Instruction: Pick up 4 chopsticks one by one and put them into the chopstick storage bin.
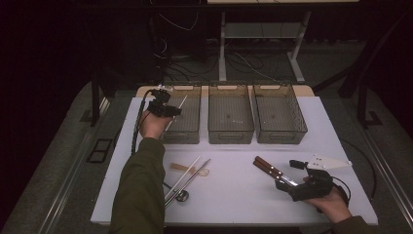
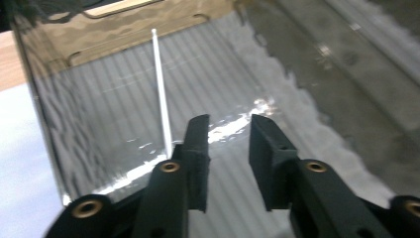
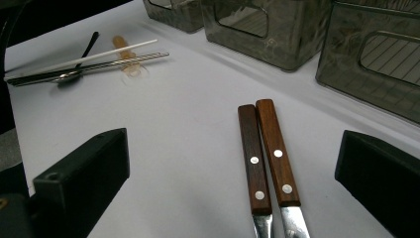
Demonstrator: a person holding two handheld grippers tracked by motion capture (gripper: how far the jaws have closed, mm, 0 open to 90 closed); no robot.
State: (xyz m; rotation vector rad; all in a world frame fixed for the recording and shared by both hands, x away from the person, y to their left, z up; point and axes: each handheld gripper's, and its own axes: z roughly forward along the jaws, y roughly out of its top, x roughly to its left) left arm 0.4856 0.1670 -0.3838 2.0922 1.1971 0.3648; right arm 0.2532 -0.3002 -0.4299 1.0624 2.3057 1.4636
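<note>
Chopstick [image 2: 161,94], a white one, lies in the left bin [image 1: 191,127], leaning along its ribbed floor toward the far wall. We see the left gripper [image 2: 228,134] poised over that bin with its jaws a narrow gap apart and nothing between them; the chopstick sits just outside the left jaw, and whether it touches we cannot tell. In the high view our left gripper [image 1: 163,108] hangs at the bin's near left corner. Middle bin [image 1: 231,127] and right bin [image 1: 287,130] stand beside it in a row. Right gripper [image 3: 233,198] rests low near the table [image 1: 234,195], jaws wide, gripping nothing. Two wooden-handled knives [image 3: 265,153] lie side by side on the table between those jaws. Farther left we note another white chopstick [image 3: 89,58], a metal chopstick [image 3: 114,63], a spoon [image 3: 74,69] and a small wooden spoon [image 3: 128,57] in a loose pile.
</note>
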